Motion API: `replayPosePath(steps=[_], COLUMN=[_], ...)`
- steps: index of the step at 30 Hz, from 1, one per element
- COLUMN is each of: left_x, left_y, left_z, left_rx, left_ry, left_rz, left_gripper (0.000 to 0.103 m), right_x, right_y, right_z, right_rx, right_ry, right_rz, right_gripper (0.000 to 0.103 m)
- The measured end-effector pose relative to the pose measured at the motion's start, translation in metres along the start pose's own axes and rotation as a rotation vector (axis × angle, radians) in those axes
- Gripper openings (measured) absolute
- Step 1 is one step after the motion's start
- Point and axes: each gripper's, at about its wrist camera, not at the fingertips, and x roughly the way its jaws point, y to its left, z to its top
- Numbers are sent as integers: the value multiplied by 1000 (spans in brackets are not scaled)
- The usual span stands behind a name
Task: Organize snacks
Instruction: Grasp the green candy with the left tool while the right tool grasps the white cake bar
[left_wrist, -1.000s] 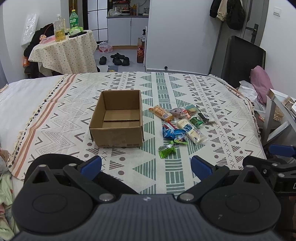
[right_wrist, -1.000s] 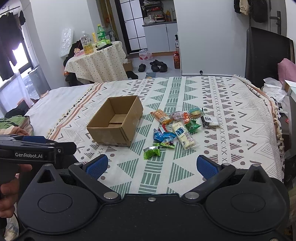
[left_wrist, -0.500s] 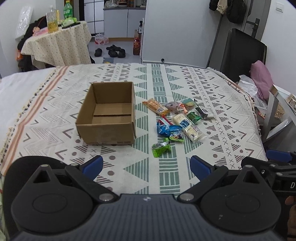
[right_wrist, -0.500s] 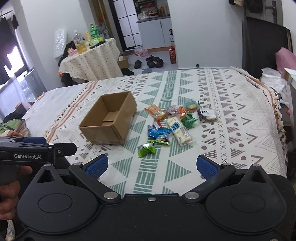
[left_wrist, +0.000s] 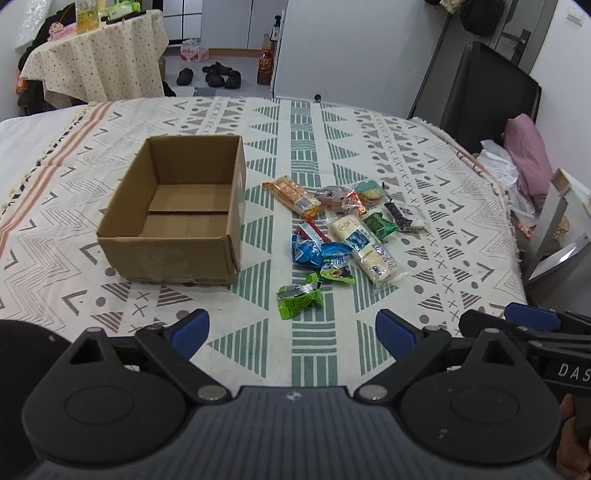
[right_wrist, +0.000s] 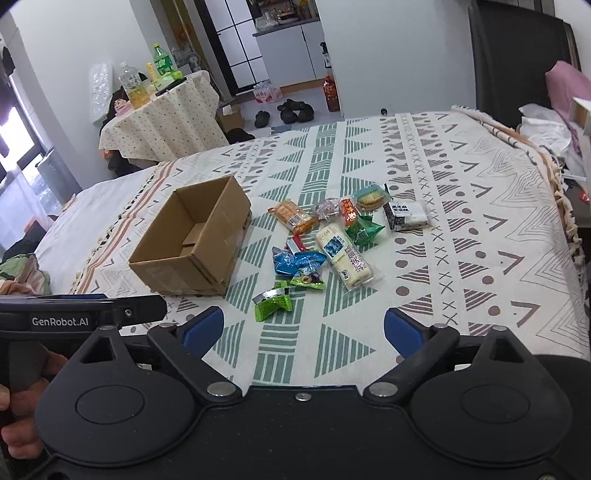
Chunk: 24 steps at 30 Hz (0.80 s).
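A: In the left wrist view, the left gripper (left_wrist: 291, 328) has its jaws closing with nothing between them; the crinkled green foil snack packet (left_wrist: 300, 298) lies just beside the open brown cardboard box (left_wrist: 166, 254).

B: In the right wrist view, the right gripper (right_wrist: 303, 328) is closing, also empty. It seems the approach step; next one packet must be pinched.

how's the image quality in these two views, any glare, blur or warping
Left wrist view: sharp on the open brown cardboard box and the crinkled green snack packet; fisheye bends the patterned tablecloth edges, corners go dark. Right wrist view: equally sharp, same warping, with a blown-out bright window at the left edge and small glints on the long white snack bar wrapper.
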Motion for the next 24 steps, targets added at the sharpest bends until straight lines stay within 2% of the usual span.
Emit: replayPosePath(steps=[9,17,24], left_x=[43,85,120], left_y=[-4,-8,-6], left_z=[13,19,24], left_rx=[-43,-74,-93], left_ry=[48,123,182], left_rz=[16,27,46], left_gripper=[88,80,74], right_x=[33,65,92], right_y=[-19,-38,-52], right_z=[8,14,23], right_rx=[26,73,93], right_ry=[49,85,127], right_rz=[16,9,10], right_gripper=[79,78,69])
